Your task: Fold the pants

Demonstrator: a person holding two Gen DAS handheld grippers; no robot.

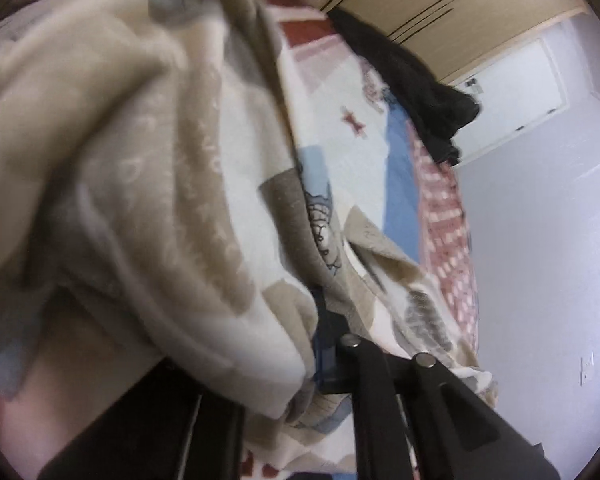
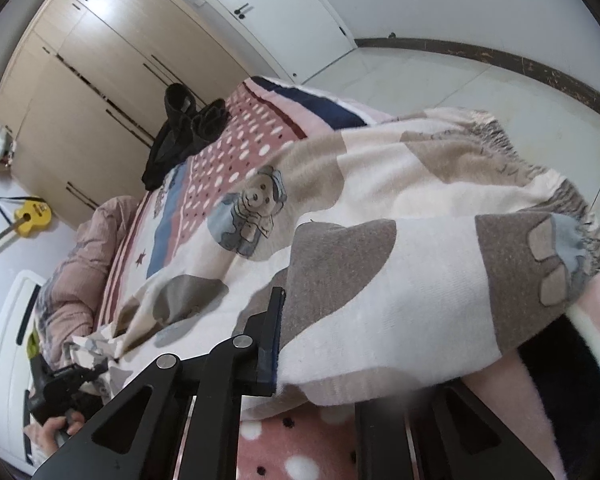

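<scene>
Both grippers [image 1: 320,344] [image 2: 278,344] were clamped on the patterned pants [image 2: 380,248] above the bed [image 2: 260,136] — lifting evenly would have kept edges aligned.

Pants [image 2: 380,208] lie on the bed [image 2: 256,136], dark clothes [image 2: 180,128] behind them by the wardrobe [image 2: 80,92]

left gripper [image 1: 320,344] clamped, right gripper [image 2: 278,344] clamped

Both wrist cams close, angled down; share bed [image 2: 236,136]
</scene>
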